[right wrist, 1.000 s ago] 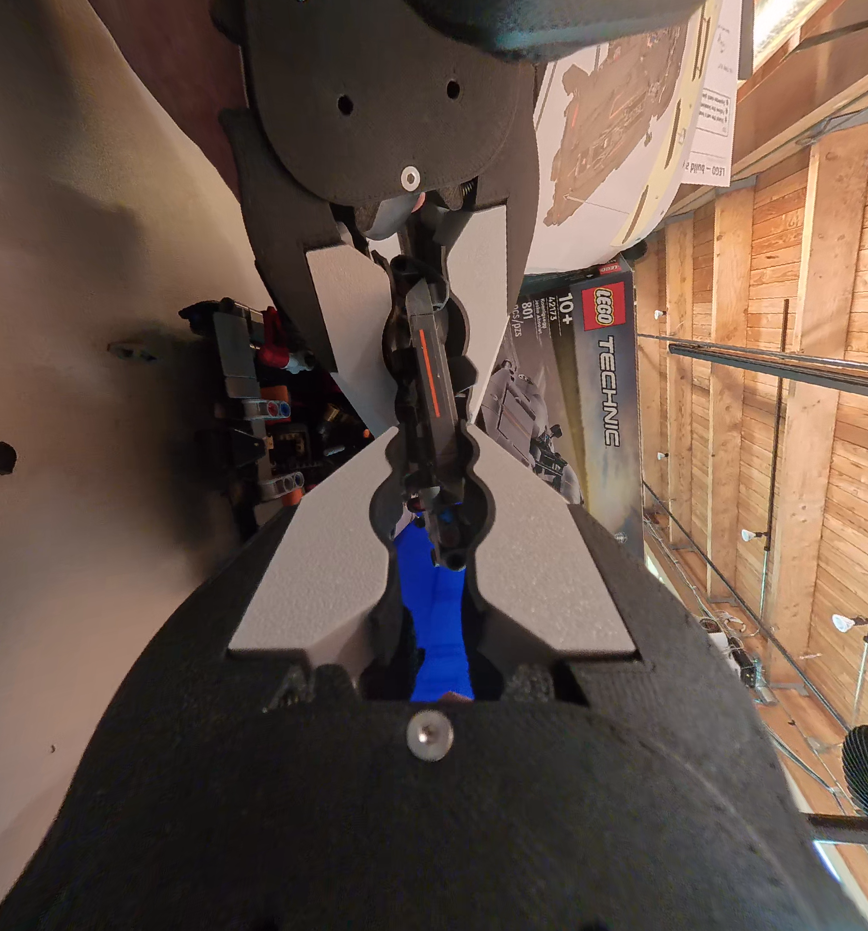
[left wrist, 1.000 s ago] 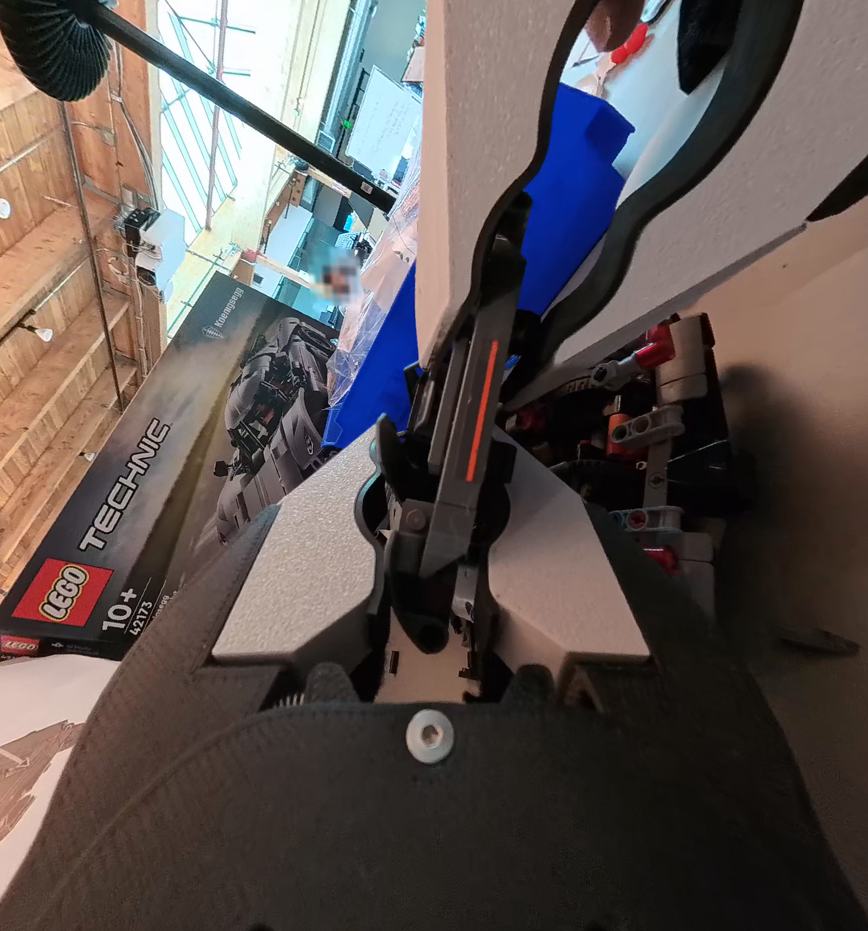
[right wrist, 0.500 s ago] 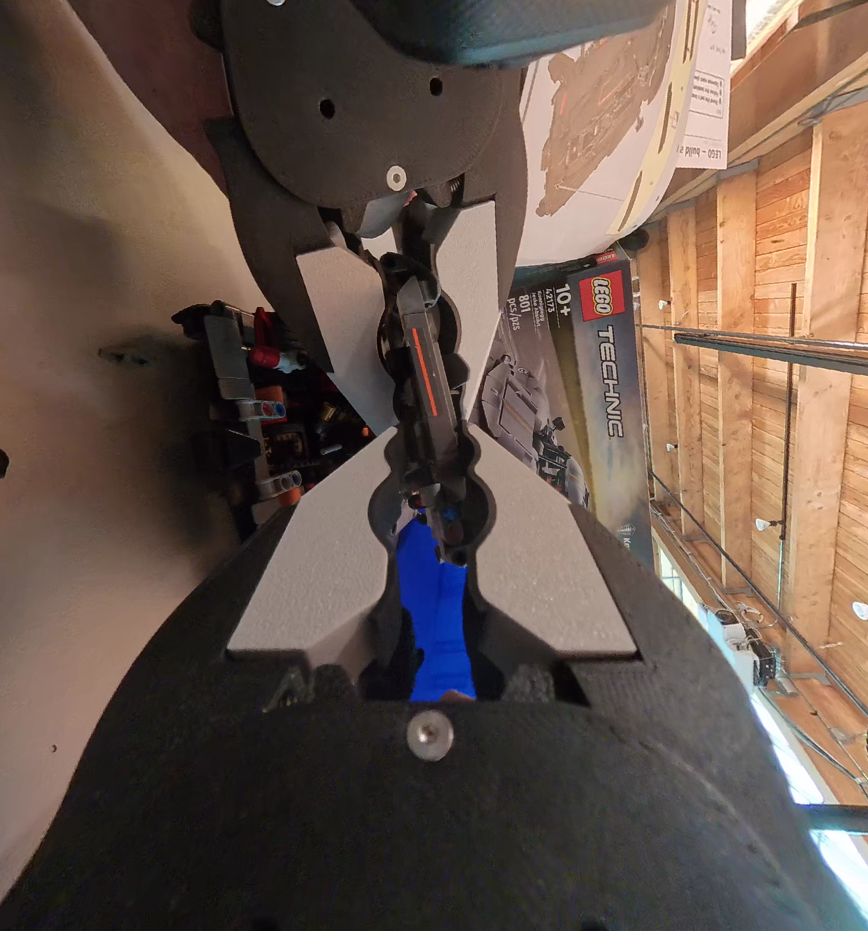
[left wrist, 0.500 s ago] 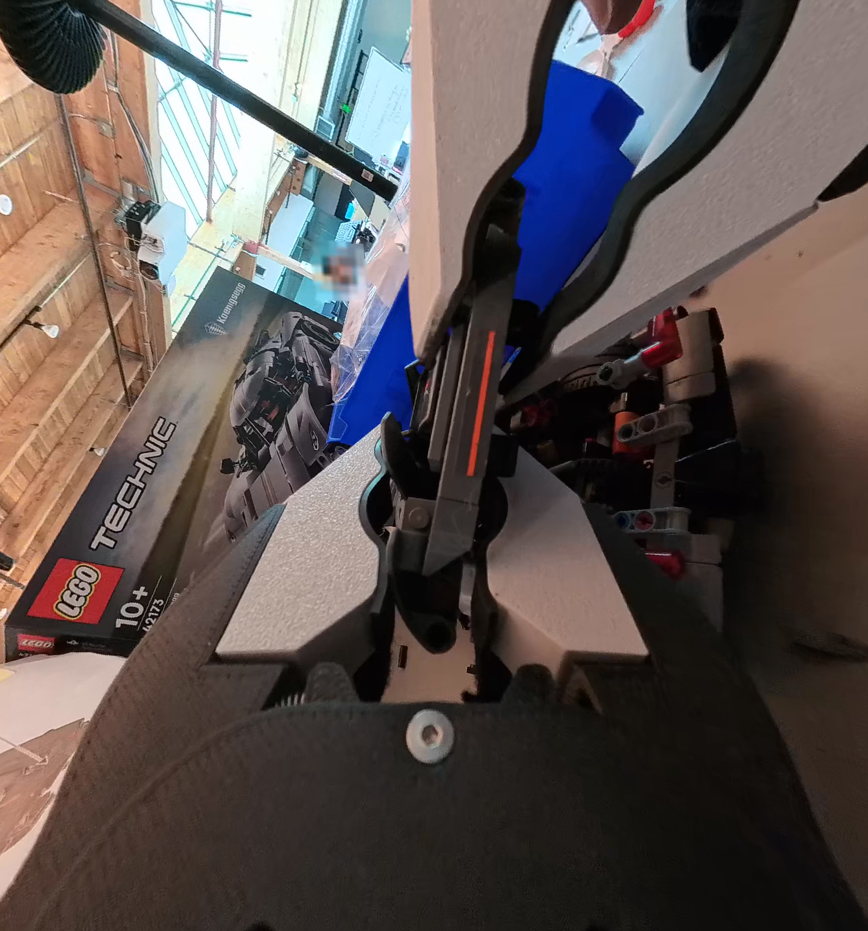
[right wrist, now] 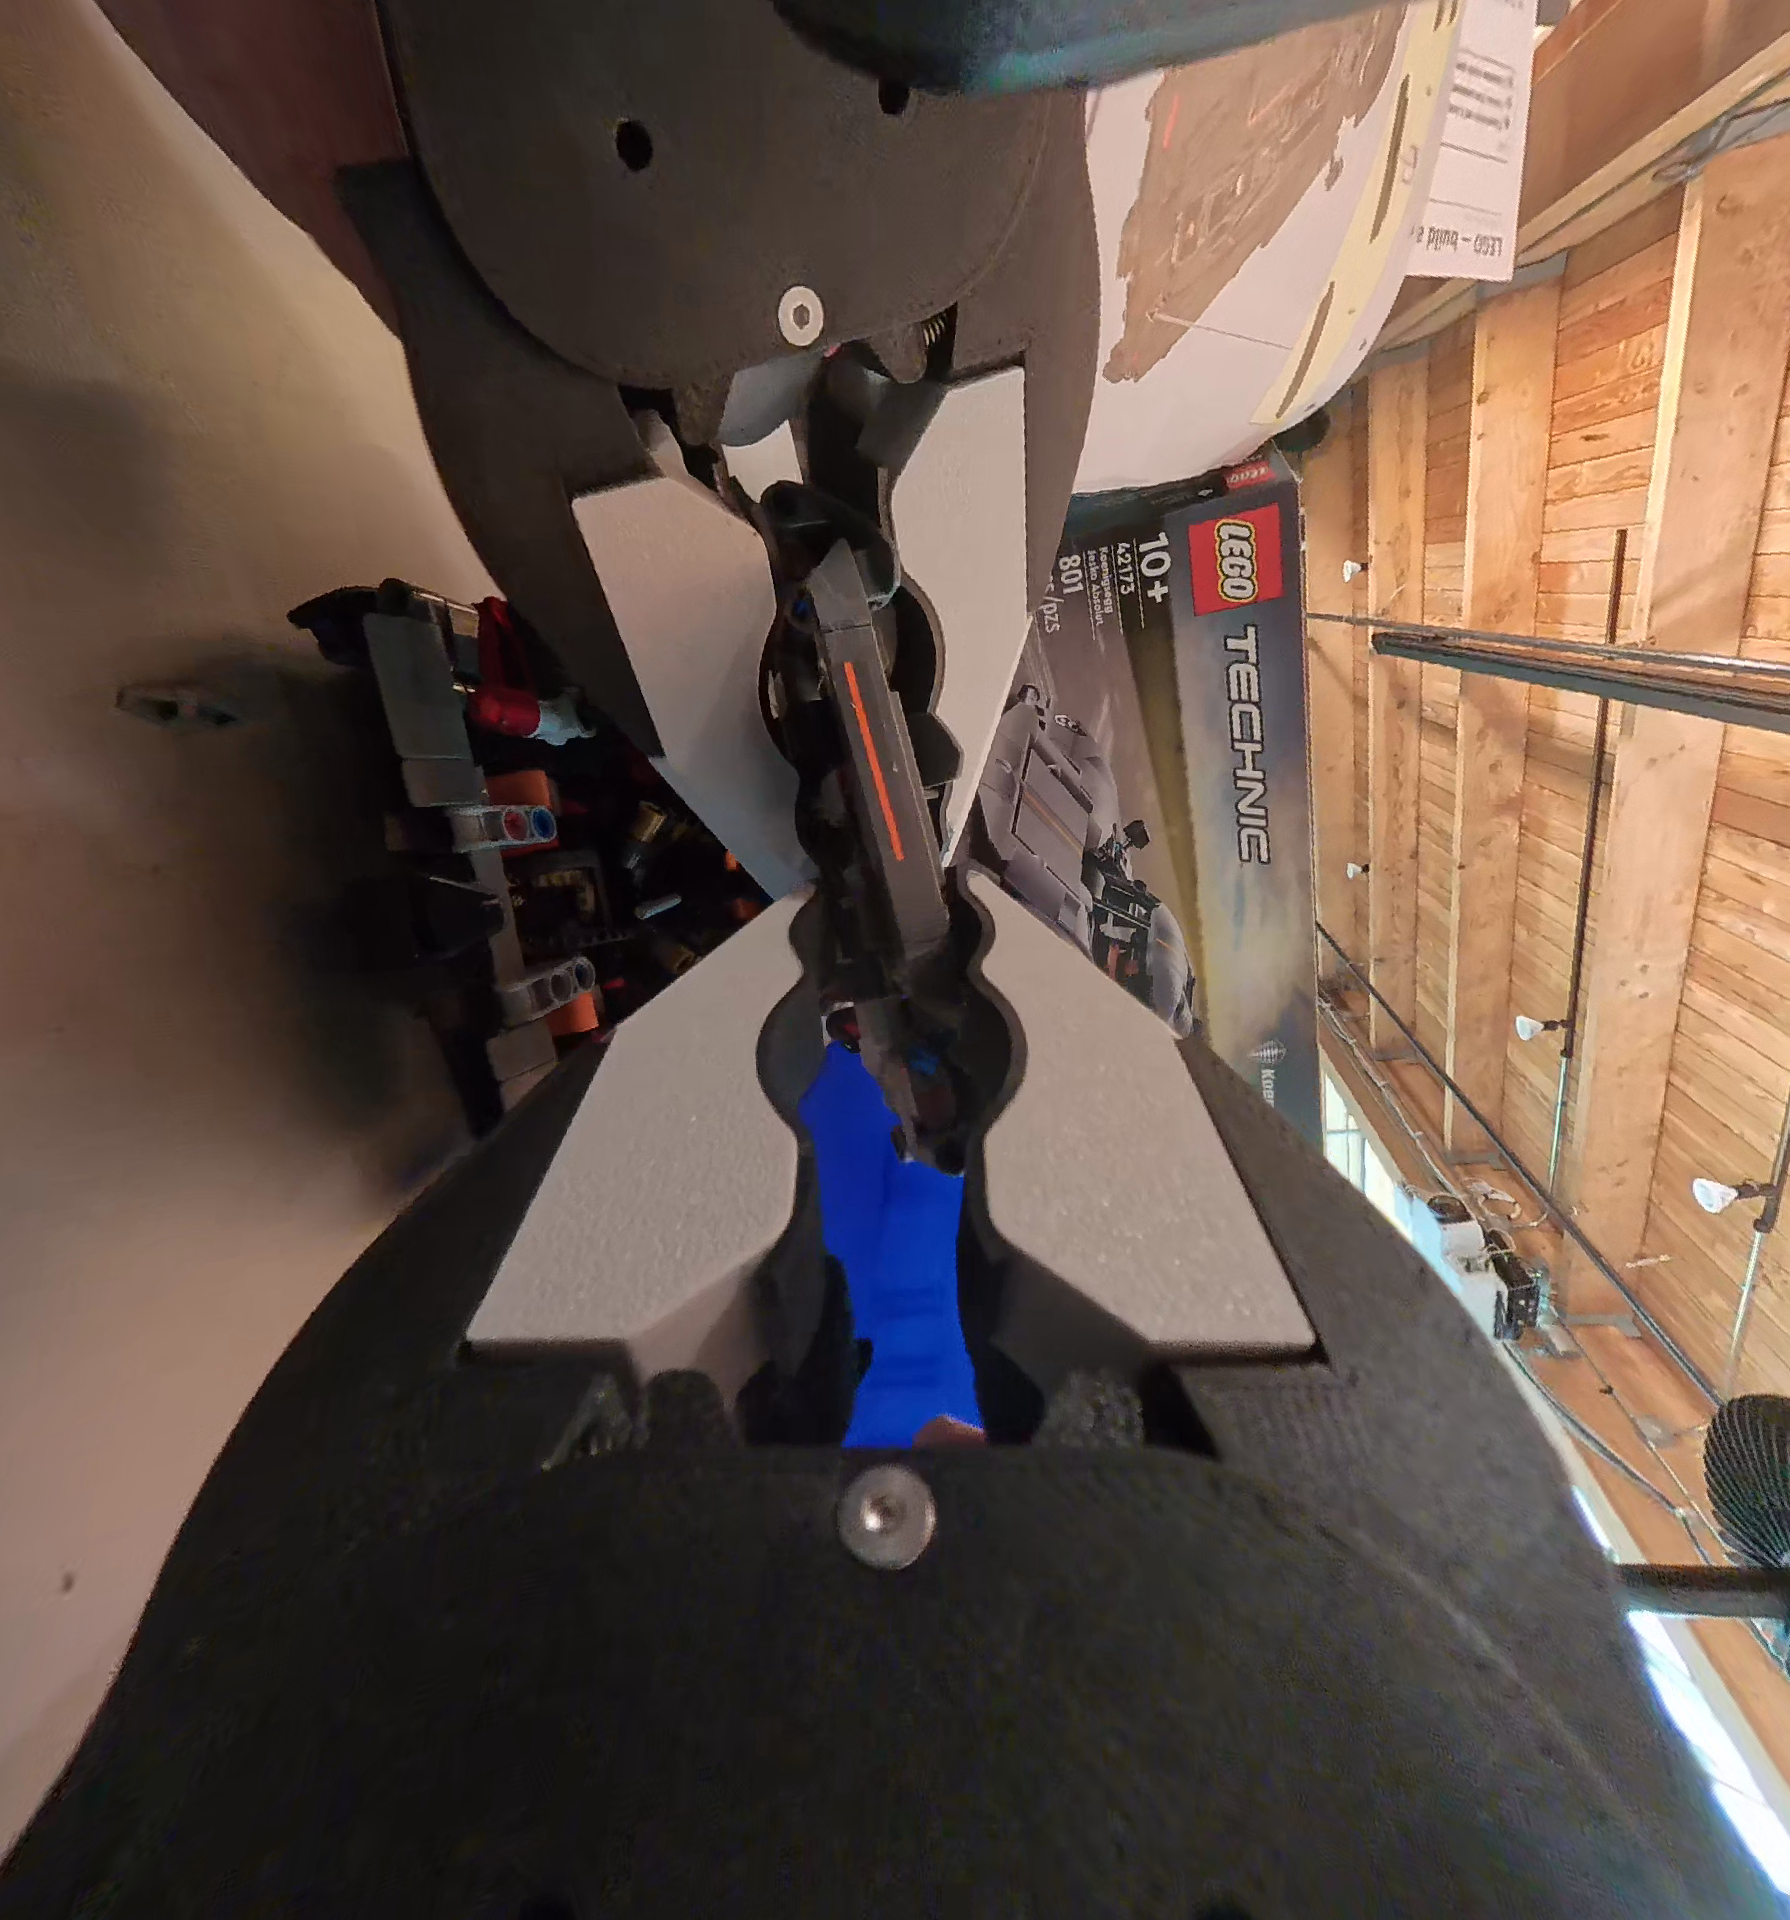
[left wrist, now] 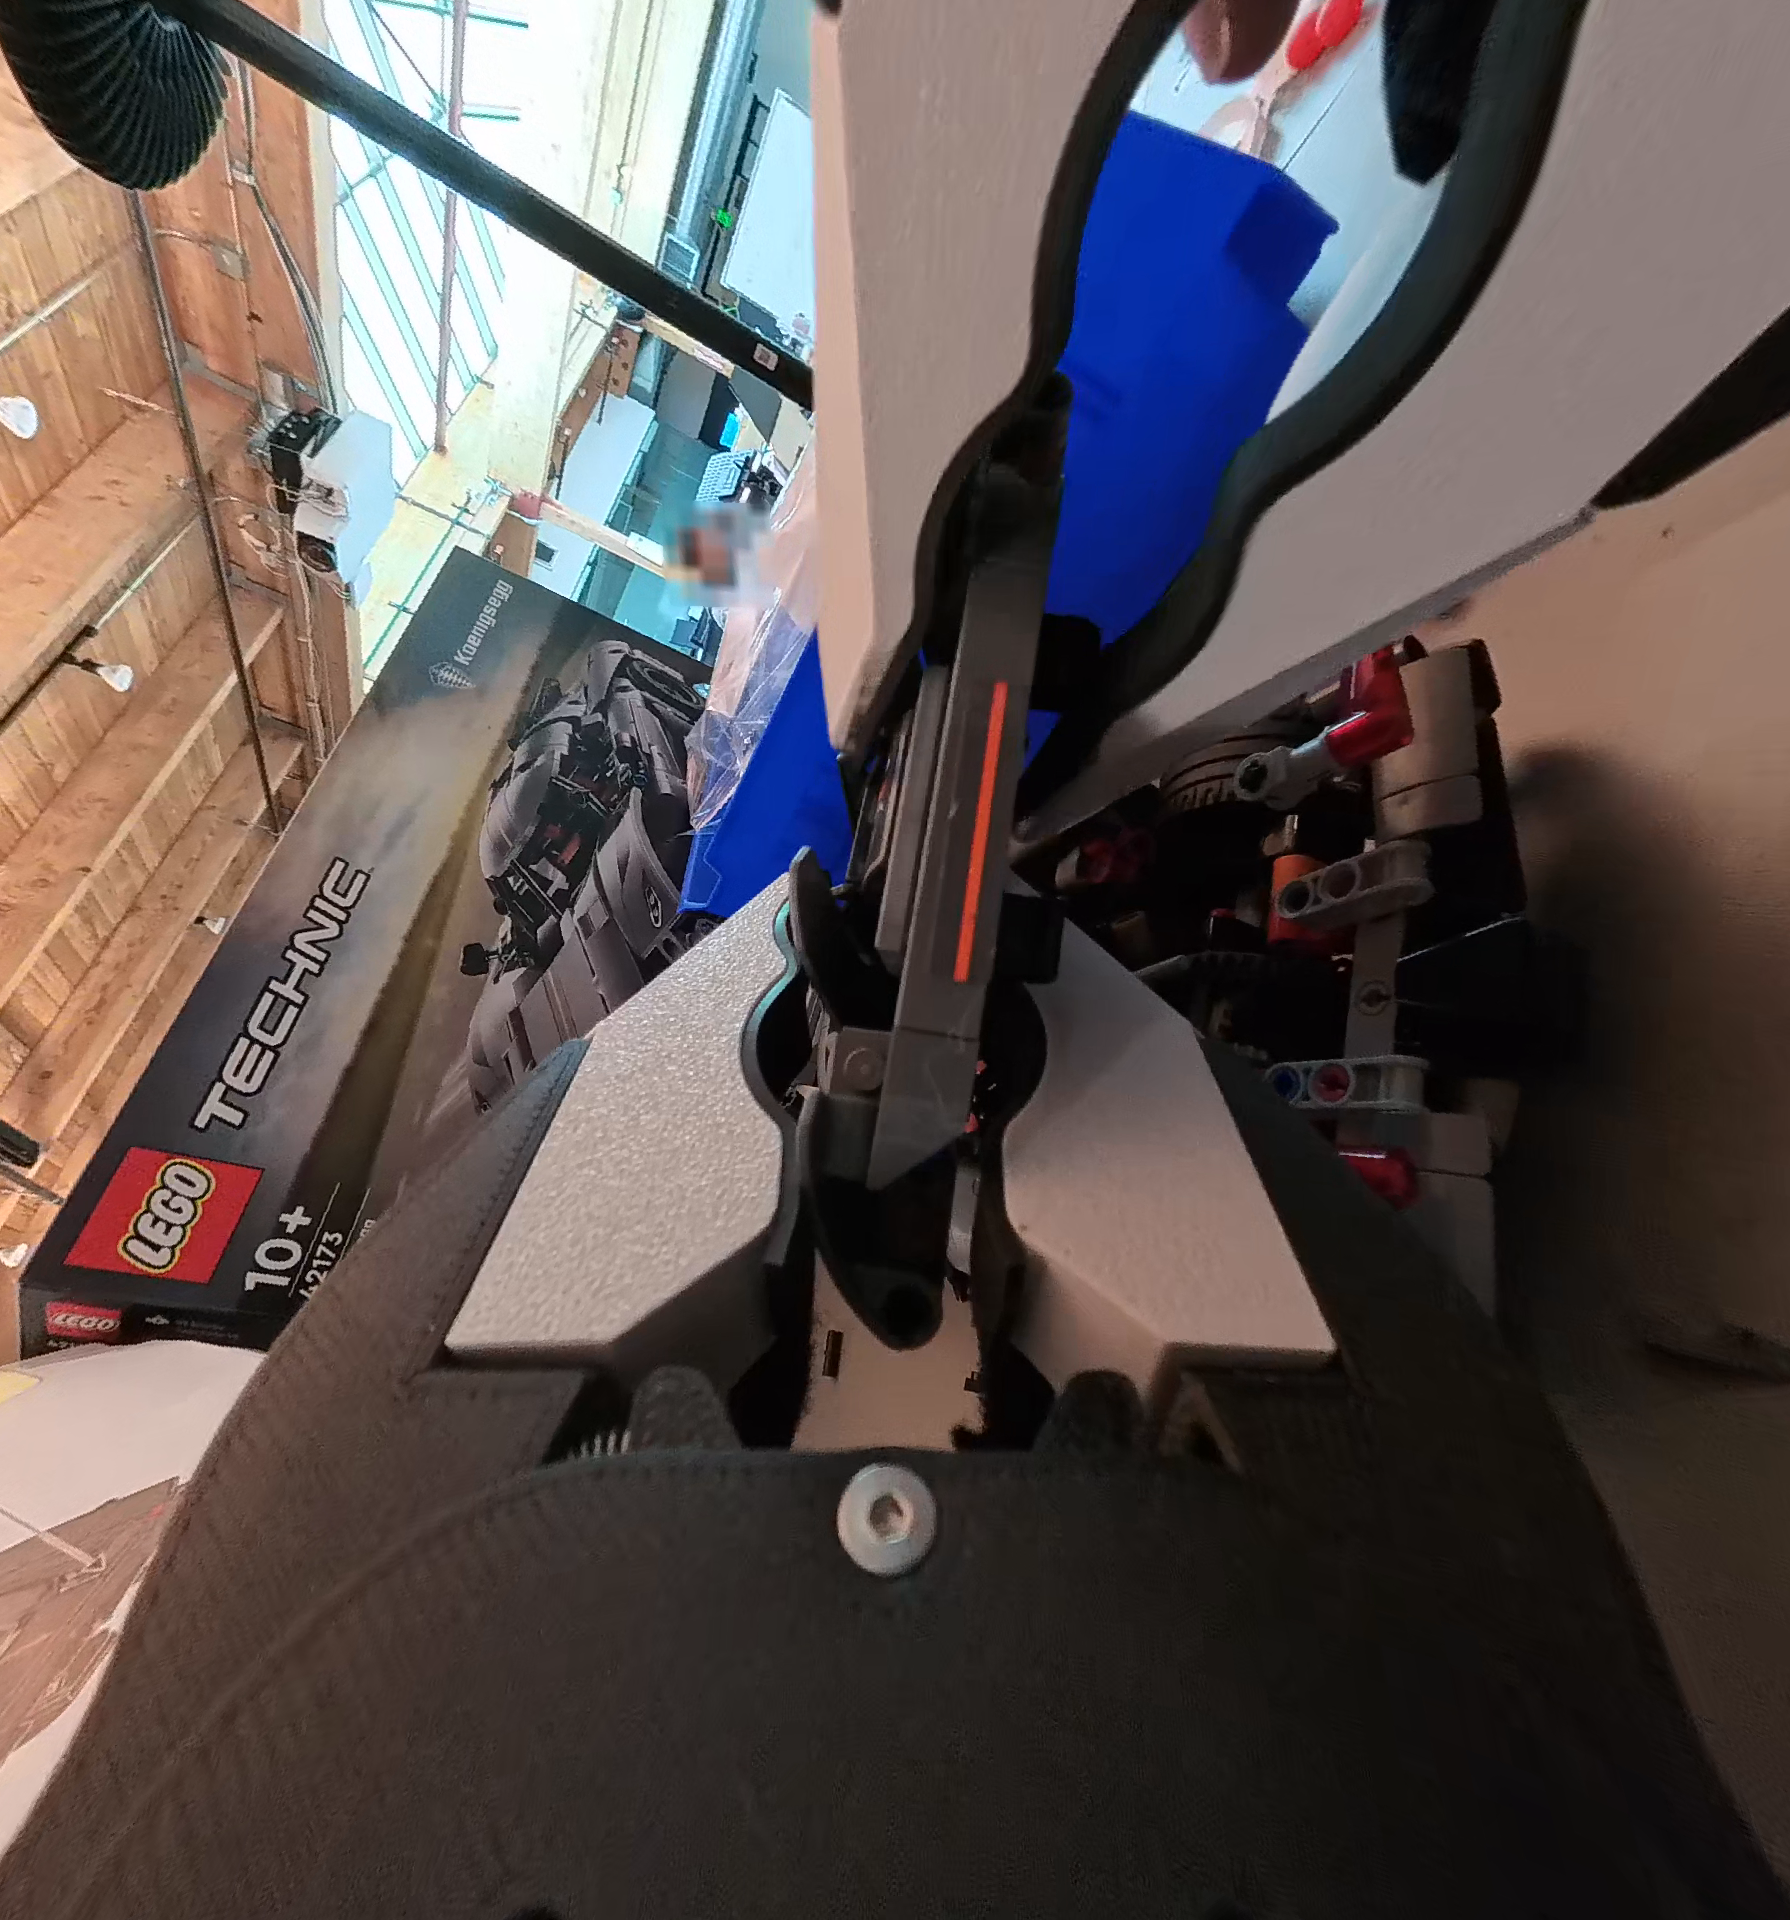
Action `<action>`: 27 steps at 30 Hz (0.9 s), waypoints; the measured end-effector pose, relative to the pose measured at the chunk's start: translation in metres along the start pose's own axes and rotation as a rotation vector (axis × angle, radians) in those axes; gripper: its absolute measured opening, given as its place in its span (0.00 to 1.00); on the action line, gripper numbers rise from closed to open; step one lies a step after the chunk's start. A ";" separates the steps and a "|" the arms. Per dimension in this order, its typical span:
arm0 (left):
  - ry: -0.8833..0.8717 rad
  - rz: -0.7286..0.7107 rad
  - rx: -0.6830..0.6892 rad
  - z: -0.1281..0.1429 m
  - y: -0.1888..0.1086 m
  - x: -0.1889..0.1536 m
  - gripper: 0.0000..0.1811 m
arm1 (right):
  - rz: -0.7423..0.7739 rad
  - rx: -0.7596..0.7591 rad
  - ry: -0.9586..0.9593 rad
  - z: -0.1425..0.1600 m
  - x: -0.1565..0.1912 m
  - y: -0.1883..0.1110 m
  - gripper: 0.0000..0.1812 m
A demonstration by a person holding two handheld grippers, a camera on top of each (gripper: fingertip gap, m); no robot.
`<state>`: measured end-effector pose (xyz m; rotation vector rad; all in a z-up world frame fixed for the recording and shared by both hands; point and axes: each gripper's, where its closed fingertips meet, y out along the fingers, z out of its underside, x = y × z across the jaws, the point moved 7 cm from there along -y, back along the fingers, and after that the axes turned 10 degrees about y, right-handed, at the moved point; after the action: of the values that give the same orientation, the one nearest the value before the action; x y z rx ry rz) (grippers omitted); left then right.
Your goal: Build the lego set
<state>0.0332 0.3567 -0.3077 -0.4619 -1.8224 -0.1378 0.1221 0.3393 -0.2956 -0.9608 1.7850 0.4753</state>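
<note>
lego panel (left wrist: 958, 883), dark grey with an orange stripe, is clamped at one end by the left gripper (left wrist: 896, 1143) and at the other by the right gripper (right wrist: 896, 1023), raised beside the half-built lego model (left wrist: 1369, 935) on the pale table (left wrist: 1701, 1039); the lego box (left wrist: 371, 935) stands behind.

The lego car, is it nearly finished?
Partly. A chassis with a tyre already stands on the table. Both claws, left and right, grip one dark panel piece with an orange stripe. Fitting that panel comes next.
</note>
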 end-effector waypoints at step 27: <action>-0.043 -0.006 -0.001 0.004 0.002 0.002 0.15 | 0.090 0.101 -0.162 -0.002 0.006 0.015 0.22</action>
<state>0.0301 0.3603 -0.3073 -0.4639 -1.8655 -0.1339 0.1084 0.3444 -0.3021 -0.7530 1.6942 0.5003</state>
